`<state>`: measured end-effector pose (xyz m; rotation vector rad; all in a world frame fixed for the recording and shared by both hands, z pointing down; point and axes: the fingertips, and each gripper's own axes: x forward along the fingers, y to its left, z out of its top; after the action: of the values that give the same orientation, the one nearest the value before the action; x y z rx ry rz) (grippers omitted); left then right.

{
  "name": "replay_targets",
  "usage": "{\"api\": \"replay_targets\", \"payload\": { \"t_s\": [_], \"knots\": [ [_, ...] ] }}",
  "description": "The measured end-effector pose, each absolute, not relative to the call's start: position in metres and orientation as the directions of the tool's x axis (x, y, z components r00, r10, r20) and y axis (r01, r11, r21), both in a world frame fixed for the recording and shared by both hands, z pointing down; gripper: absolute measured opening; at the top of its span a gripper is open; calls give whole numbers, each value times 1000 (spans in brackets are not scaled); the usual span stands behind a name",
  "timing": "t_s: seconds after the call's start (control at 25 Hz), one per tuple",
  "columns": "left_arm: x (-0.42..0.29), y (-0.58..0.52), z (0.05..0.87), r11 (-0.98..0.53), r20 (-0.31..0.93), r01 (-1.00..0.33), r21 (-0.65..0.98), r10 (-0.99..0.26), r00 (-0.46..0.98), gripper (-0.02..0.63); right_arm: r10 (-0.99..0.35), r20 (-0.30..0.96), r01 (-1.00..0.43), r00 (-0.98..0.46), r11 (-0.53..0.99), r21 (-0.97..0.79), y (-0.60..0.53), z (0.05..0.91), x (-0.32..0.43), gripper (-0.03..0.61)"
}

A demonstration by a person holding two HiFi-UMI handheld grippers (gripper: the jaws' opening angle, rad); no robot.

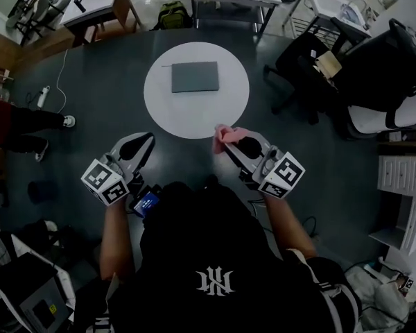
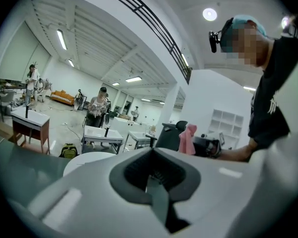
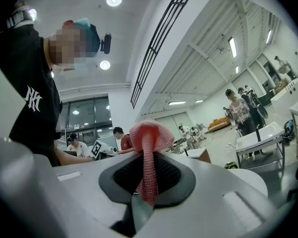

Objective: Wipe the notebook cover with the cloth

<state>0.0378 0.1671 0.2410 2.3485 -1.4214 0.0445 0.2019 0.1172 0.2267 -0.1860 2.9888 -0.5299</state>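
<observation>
Grey notebook (image 1: 195, 77) lay flat on the round white table (image 1: 159, 103), upper middle of the head view, well apart from both grippers. Right gripper (image 3: 148, 182) was clamped on the pink cloth (image 3: 149, 138), which bunched above its jaws, by the table's lower right edge. Left gripper (image 2: 151, 175) sat below the table's lower left edge, its jaws fully together with nothing between them.

The left gripper (image 1: 144, 144) is held with its jaws pressed together, nothing between them. The right gripper (image 1: 229, 146) is clamped on a pink cloth (image 3: 149, 138). Both are held out before the torso, well apart, on bare forearms.
</observation>
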Motion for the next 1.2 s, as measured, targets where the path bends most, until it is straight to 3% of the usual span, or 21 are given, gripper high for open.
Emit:
{"api": "replay_targets", "payload": {
  "t_s": [0.32,0.68,1.0,1.2],
  "knots": [
    [19,121,273,-349,301,-878,329,-842,447,3,-115,-67,-80,-991,917,-391,66,247,182,37],
    [-45,39,335,-294,372,-874,387,-818,440,3,-83,45,-94,-996,898,-429,-16,279,115,37],
    [-91,-13,408,-331,464,-849,412,-725,508,23,-49,151,-107,-987,909,-403,-82,304,34,37],
    [-97,-47,459,-379,556,-861,340,-657,509,32,-2,207,-77,-978,932,-354,-113,331,-3,37]
  ]
}}
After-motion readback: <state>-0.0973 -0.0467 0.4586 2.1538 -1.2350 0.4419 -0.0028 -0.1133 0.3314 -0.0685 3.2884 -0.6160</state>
